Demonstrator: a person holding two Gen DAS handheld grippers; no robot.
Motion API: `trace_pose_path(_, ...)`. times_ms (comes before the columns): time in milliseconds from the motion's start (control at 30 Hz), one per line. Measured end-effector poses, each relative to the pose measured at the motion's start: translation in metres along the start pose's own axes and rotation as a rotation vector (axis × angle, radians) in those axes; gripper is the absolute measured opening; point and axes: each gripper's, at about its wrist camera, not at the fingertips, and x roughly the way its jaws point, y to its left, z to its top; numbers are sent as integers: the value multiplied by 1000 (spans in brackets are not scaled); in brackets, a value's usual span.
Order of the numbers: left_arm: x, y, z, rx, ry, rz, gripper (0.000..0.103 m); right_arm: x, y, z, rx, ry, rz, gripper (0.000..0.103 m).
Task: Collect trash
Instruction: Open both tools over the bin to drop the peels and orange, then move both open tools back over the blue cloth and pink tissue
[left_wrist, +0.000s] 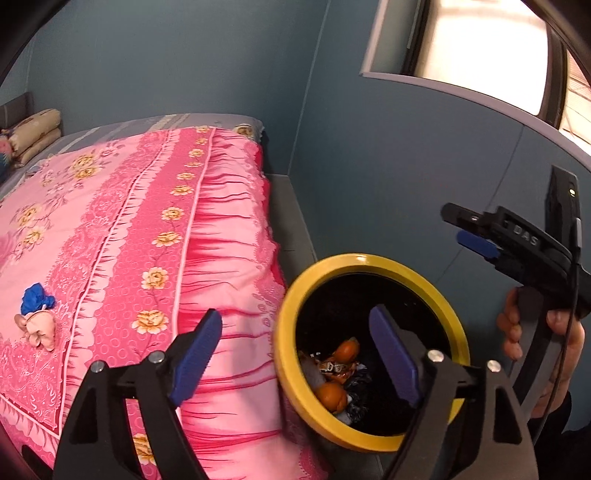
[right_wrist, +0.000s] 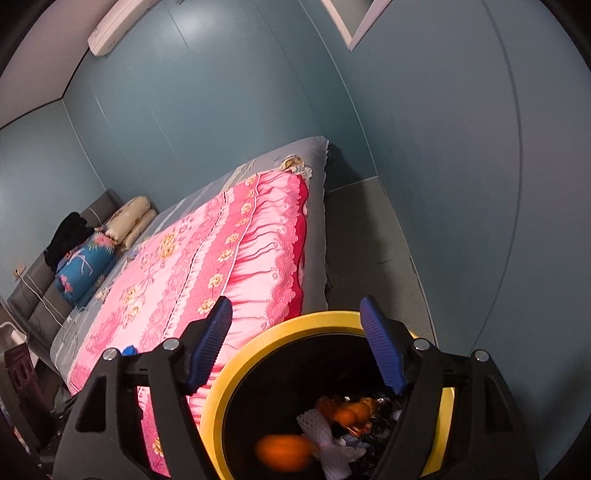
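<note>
A black bin with a yellow rim (left_wrist: 354, 263) stands on the floor beside the bed. Inside lie orange peels (left_wrist: 332, 395), a white foam net (right_wrist: 325, 439) and dark scraps. A blurred orange piece (right_wrist: 284, 452) shows low inside the bin in the right wrist view. My left gripper (left_wrist: 295, 354) hangs open over the bin's left rim, nothing between its blue pads. My right gripper (right_wrist: 295, 347) is open above the bin mouth, also empty; it also shows as the right gripper (left_wrist: 456, 225) held by a hand (left_wrist: 517, 332). A blue crumpled scrap (left_wrist: 35, 299) and a beige crumpled scrap (left_wrist: 38, 326) lie on the quilt.
The bed carries a pink floral quilt (left_wrist: 147, 221), with folded pillows (right_wrist: 129, 218) and a blue floral bundle (right_wrist: 85, 266) at the headboard. Blue walls close in behind the bin. A narrow grey floor strip (right_wrist: 362, 240) runs between bed and wall. A window (left_wrist: 480, 44) is above.
</note>
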Motion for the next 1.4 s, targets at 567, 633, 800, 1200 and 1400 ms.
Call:
trace_pose_path(567,-29,78,1,-96,-71,163,85,17,60,12,-118,30,117,73)
trace_pose_path(633,-32,94,-2,-118,-78,194,85,26,78,12,-142,55,150,73)
trace_pose_path(800,-43,138,-9,-187,-96,272,85,49,121,12,-203,108,212,77)
trace_pose_path(1200,-52,235,-29,-301,-94,426,85,135,252,0,-372,281,348,78)
trace_pose_path(1400,-41,277,-42,-369,-59,460,85,191,313,-19,-423,424,381,78)
